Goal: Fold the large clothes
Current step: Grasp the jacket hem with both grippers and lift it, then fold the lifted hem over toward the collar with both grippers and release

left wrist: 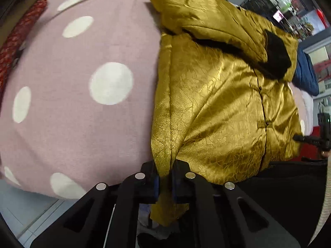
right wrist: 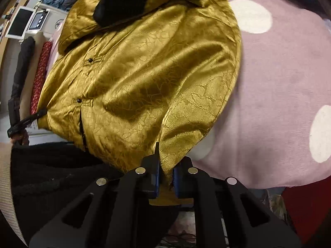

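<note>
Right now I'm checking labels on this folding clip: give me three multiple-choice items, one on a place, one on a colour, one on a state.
1. Where does the gold jacket lie?
A. on the pink spotted blanket
B. on a hanger
C. in a basket

2. What colour is the jacket's fur trim?
A. white
B. black
C. red

3. What is the left gripper doing?
A. hanging open over the jacket
B. clamped on the blanket
C. clamped on the jacket's hem

Answers: 1 A, blanket shows all round the jacket; 2 B, the trim at the collar is black; 3 C, gold fabric is pinched between the pads.
</note>
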Demonstrator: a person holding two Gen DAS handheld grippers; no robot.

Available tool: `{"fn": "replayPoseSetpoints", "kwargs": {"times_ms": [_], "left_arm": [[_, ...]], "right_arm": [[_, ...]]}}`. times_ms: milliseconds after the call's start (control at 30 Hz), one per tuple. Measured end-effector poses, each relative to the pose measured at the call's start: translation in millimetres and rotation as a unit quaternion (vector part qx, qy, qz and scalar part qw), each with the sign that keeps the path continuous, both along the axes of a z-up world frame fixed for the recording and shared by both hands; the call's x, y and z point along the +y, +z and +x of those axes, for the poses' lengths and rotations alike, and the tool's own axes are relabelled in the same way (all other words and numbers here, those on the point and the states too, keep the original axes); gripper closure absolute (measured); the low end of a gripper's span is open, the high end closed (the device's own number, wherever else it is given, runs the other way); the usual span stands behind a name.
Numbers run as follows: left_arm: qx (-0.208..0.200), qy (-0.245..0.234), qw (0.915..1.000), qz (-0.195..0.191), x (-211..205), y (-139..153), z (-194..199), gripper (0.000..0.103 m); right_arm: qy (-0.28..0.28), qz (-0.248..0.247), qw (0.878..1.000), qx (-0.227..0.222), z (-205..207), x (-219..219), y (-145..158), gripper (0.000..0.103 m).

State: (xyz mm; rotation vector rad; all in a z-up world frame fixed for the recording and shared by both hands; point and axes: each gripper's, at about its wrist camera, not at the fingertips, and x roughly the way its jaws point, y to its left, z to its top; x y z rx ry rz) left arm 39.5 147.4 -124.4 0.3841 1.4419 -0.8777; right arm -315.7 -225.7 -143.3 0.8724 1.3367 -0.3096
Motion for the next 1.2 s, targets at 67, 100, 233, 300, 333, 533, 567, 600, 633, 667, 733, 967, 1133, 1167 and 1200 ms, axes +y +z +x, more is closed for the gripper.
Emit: {"fn": "replayPoseSetpoints", "kwargs": {"times_ms": [67, 100, 233, 300, 333, 533, 567, 600, 633, 667, 733, 967, 1133, 1167, 1200], "left_arm": [[-0.004, 0.002, 0.9999, 0.010, 11, 8, 4, 0.095], [-0.001, 0.002, 0.9998, 0.019, 14, 9, 4, 0.095], [0.036, 0.005, 0.9978, 0.056, 24, -5, -15, 0.095], [0.051, 0.011, 0.9966, 0.064, 20, -12, -22, 0.095], [0.056, 0.016, 0.9961, 0.065, 15, -14, -25, 0.095], [0.082, 0.013, 0.9961, 0.031, -17, 2, -13, 0.096], [0.081, 0.012, 0.9965, 0.019, -21, 10, -10, 0.096], [0.078, 0.011, 0.9969, 0.000, -29, 21, -4, 0.096], [0.072, 0.014, 0.9972, -0.016, -30, 32, 2, 0.096], [0.063, 0.022, 0.9971, -0.037, -38, 44, 11, 0.096], [0.054, 0.042, 0.9954, -0.067, -37, 60, 32, 0.096], [0.022, 0.116, 0.9833, -0.139, -53, 91, 114, 0.096], [0.003, 0.154, 0.9710, -0.182, -85, 109, 157, 0.095], [-0.003, 0.154, 0.9701, -0.187, -98, 112, 166, 0.095], [-0.010, 0.150, 0.9709, -0.186, -112, 112, 167, 0.095]], "right_arm": [[0.020, 0.012, 1.000, 0.001, 3, 13, -1, 0.093], [0.025, 0.016, 1.000, 0.002, 2, 16, 0, 0.093], [0.018, 0.036, 0.999, 0.005, -3, 27, -3, 0.093], [0.001, 0.049, 0.999, 0.005, -12, 26, -5, 0.093], [-0.003, 0.059, 0.998, 0.005, -16, 25, -7, 0.093], [-0.010, 0.063, 0.998, 0.001, -10, 16, -5, 0.093], [-0.006, 0.061, 0.998, -0.007, -2, 12, -1, 0.093], [-0.005, 0.060, 0.998, -0.015, 1, 10, 3, 0.093], [-0.004, 0.057, 0.998, -0.029, 9, 5, 8, 0.093], [-0.004, 0.051, 0.998, -0.043, 17, -2, 16, 0.093], [-0.006, 0.038, 0.997, -0.067, 29, -12, 31, 0.093], [-0.077, -0.016, 0.984, -0.163, 64, -97, 85, 0.093], [-0.167, -0.029, 0.961, -0.217, 68, -159, 108, 0.093], [-0.178, -0.032, 0.957, -0.227, 71, -168, 113, 0.093], [-0.183, -0.035, 0.955, -0.231, 73, -174, 117, 0.093]]}}
